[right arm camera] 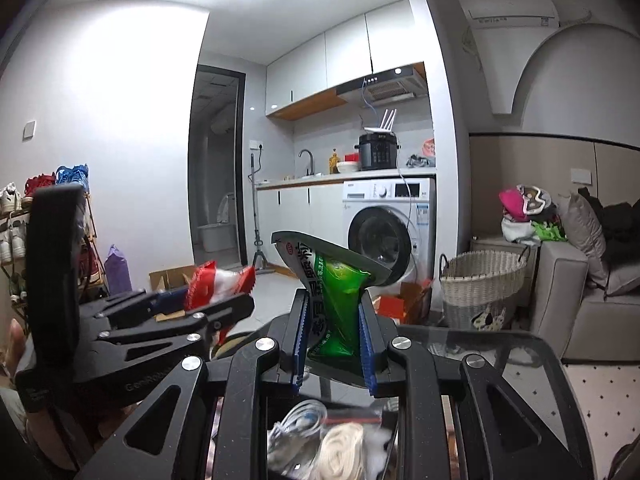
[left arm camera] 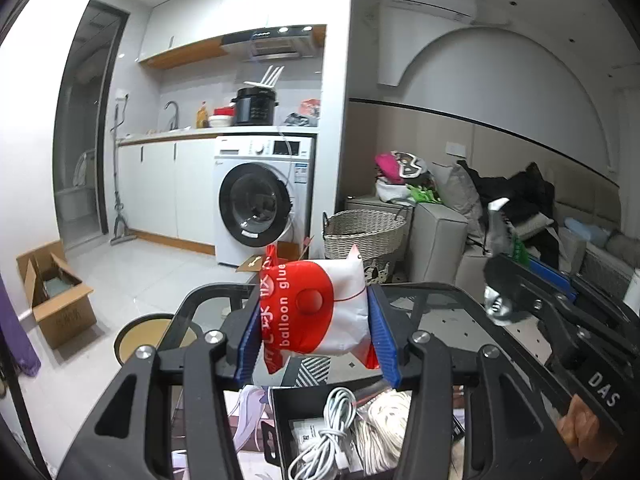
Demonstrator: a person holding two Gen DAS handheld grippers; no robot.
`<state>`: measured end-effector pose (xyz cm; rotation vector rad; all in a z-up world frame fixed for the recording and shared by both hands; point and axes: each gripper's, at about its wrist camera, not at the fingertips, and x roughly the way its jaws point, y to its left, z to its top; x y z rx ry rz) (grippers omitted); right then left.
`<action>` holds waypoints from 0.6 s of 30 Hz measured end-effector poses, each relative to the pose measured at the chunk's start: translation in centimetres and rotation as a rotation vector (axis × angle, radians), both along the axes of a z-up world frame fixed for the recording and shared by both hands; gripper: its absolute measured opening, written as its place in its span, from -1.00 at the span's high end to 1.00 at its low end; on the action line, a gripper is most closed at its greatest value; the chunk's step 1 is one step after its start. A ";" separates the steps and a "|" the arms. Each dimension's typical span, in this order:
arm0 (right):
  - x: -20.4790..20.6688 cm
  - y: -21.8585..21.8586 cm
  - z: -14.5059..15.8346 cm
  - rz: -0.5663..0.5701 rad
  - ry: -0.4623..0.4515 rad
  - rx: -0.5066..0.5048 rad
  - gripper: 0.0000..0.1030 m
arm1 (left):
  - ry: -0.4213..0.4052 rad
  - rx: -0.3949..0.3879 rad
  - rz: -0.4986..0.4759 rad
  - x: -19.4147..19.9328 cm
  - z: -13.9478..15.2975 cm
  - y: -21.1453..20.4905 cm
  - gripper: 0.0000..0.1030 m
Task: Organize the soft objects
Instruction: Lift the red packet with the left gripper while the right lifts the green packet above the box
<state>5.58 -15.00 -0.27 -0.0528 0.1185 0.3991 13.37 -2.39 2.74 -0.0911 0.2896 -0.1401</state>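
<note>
A red-and-white balloon glue packet (left arm camera: 316,312) sits clamped between the blue pads of the left gripper (left arm camera: 316,336), held above an open black box (left arm camera: 280,432) of coiled white cable (left arm camera: 328,436) and cream rope (left arm camera: 384,424). The right gripper (right arm camera: 334,344) pinches a crumpled green sachet (right arm camera: 340,308) over the same box.

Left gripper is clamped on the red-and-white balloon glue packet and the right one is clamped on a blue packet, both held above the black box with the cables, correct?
Not quite: the right gripper holds a green packet, not blue, per the right wrist view. The left gripper does clamp the balloon glue packet above the black box.
</note>
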 end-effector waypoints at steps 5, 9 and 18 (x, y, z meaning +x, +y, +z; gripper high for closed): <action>1.0 0.2 0.3 -0.009 0.012 0.004 0.58 | 0.007 -0.022 0.007 0.3 -0.5 0.5 0.08; 0.9 0.3 0.2 -0.009 0.014 0.001 0.58 | 0.005 -0.011 0.007 0.1 -0.6 0.6 0.08; 3.0 -0.5 0.8 -0.015 0.041 0.013 0.58 | 0.021 0.013 -0.001 0.3 -0.9 0.1 0.08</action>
